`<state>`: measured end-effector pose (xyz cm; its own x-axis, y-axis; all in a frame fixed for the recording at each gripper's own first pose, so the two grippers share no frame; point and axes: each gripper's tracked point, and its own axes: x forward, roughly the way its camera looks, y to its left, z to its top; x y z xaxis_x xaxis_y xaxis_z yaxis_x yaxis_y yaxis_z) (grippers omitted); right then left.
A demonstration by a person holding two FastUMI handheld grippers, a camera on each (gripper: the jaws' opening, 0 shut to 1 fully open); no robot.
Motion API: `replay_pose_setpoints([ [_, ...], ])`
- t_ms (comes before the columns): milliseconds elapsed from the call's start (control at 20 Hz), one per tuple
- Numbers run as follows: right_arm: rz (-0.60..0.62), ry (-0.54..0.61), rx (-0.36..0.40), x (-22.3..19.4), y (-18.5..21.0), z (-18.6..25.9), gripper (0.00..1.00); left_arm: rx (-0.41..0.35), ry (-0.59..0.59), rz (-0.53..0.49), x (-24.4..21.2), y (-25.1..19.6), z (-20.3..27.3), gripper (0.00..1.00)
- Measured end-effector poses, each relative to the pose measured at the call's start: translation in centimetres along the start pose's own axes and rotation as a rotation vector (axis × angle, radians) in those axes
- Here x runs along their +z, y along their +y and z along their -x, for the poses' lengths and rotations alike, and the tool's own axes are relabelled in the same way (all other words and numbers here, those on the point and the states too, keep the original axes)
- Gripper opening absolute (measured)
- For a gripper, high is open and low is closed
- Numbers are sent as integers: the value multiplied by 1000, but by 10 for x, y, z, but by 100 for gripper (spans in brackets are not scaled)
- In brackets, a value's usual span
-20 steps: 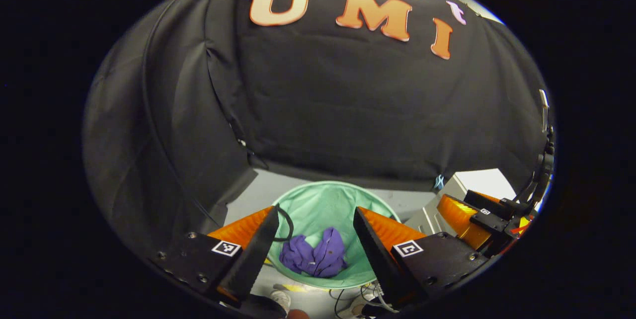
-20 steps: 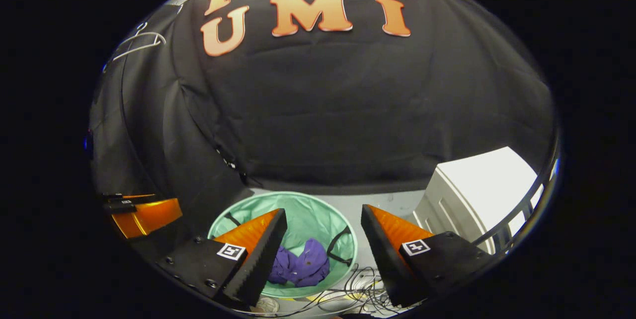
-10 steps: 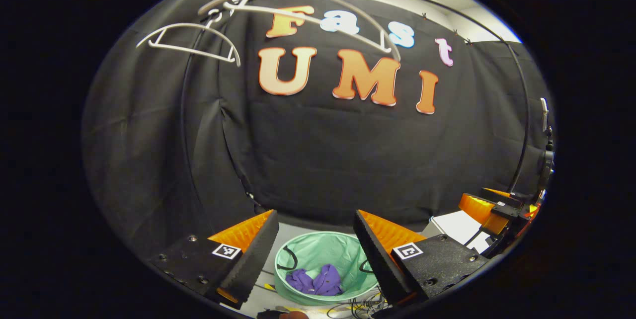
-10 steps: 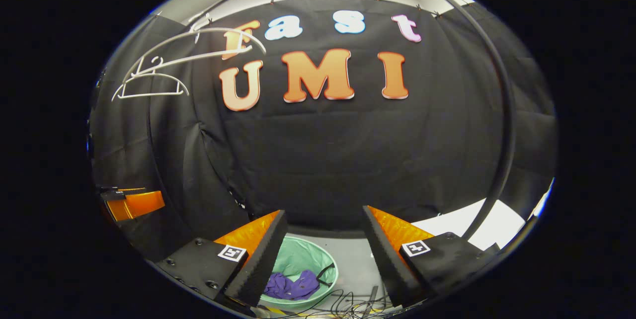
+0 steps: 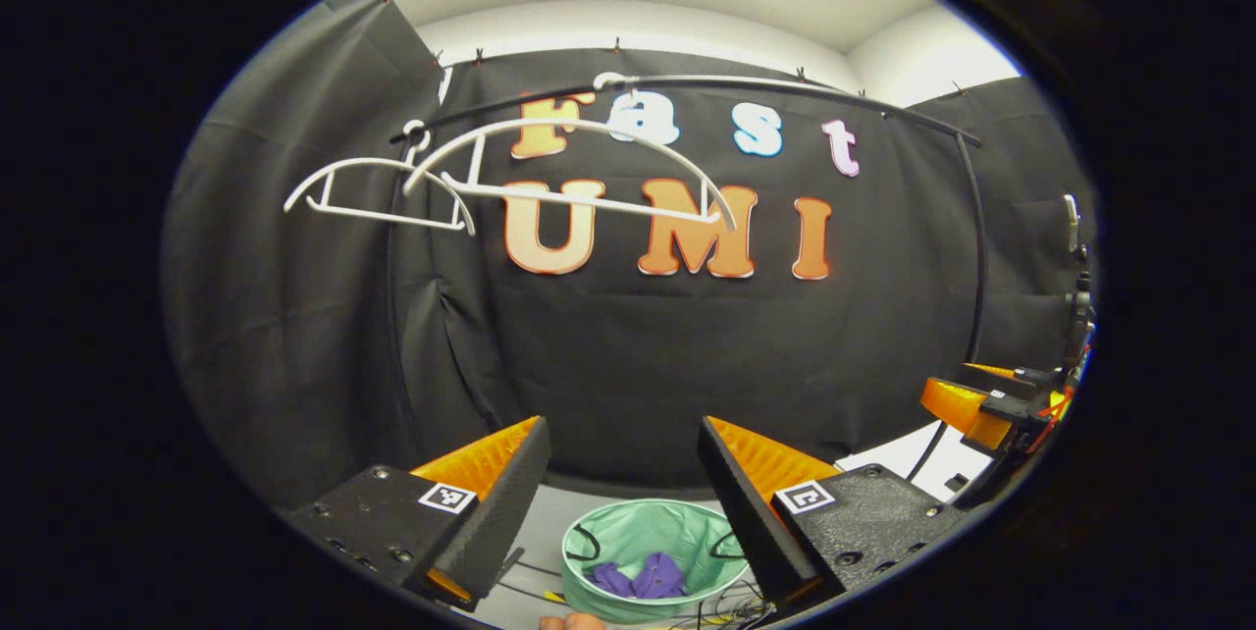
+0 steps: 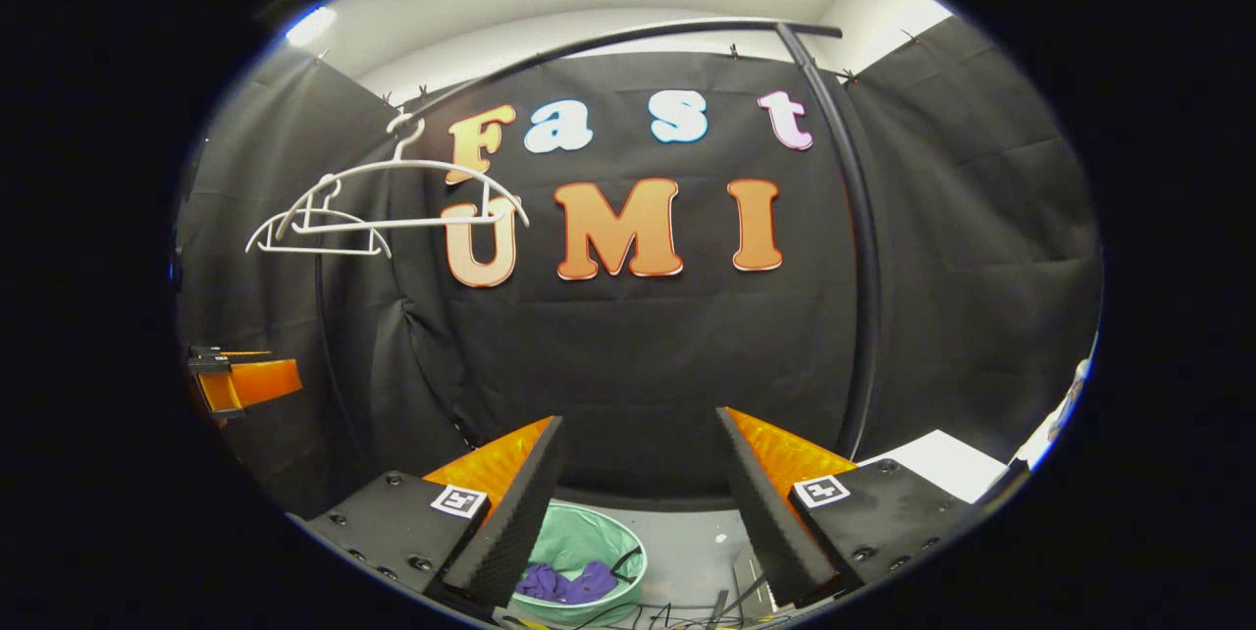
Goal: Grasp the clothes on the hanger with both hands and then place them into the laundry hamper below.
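The left gripper view looks forward from well back and raised, facing the booth's rear cloth wall; the right gripper view faces the same way from just beside it; both share the white plastic hangers on the black curved rail and, low down, the round mint-green fabric hamper.

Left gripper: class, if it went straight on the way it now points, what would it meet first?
Probably the black cloth wall. The left gripper has open jaws with nothing between them, the hamper lies below that line and the hangers above it. Depth is hard to judge.
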<state>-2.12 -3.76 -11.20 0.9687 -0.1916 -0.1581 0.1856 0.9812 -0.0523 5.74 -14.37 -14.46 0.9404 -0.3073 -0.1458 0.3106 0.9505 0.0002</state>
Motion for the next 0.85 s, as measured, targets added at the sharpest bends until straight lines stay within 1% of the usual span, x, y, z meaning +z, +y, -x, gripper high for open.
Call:
replay_pose_setpoints([
  [100, 6, -16, 6, 11, 3, 11, 89, -1, -32, 23, 10, 1, 14, 94],
  [200, 15, -39, 1, 20, 4, 24, 89, 19, -69, 23, 18, 10, 27, 93],
  [300, 45, -83, -17, 25, 3, 37, 89, 32, -96, 18, 20, 14, 35, 93],
  [350, 66, -81, -32, 21, 1, 44, 89, 30, -96, 11, 19, 14, 38, 93],
  [450, 87, -89, -36, 19, 3, 56, 89, 31, -94, 4, 14, 12, 43, 98],
  [500, 98, -96, -32, 21, 6, 59, 93, 22, -92, 9, 11, 9, 45, 93],
  [550, 94, -97, -35, 22, 5, 61, 98, 1, -85, 25, 7, 2, 46, 95],
  [650, 52, -92, -17, 23, 7, 64, 94, -41, -70, 67, -1, -10, 48, 94],
  [700, 39, -96, -12, 24, 6, 64, 100, -43, -73, 76, 1, -10, 48, 96],
  [750, 40, -104, -19, 26, 3, 64, 94, -34, -80, 71, 3, -7, 48, 95],
  [800, 45, -106, -31, 28, -3, 65, 94, -15, -88, 64, 6, -3, 49, 96],
  [850, 47, -107, -39, 28, -6, 66, 94, 0, -95, 60, 9, 2, 48, 93],
])
